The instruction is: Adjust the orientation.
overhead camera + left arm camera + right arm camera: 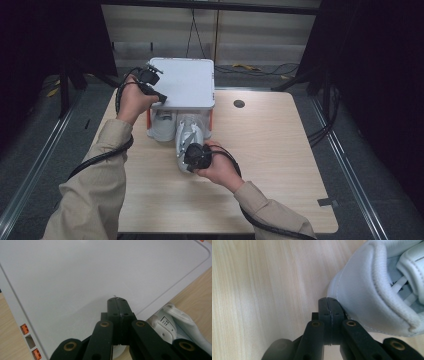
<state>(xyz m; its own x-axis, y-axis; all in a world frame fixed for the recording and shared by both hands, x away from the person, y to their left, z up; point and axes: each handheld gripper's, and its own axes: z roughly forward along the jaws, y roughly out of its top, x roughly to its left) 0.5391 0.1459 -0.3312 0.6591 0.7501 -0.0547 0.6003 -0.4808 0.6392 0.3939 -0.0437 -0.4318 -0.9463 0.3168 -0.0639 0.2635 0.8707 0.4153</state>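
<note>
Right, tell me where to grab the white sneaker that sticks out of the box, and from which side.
Probably the padded heel collar of the white sneaker. The heel end points toward the person while the toe sits under the box lid, so come from the near side, one finger inside the opening. The right gripper is shut beside the heel, holding nothing.

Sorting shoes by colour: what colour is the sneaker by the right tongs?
White leather sneaker, clearest in the right gripper view.

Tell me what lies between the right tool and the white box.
Two white shoes: one by the right tool, another beside it, both partly under the box, in the high view.
</note>
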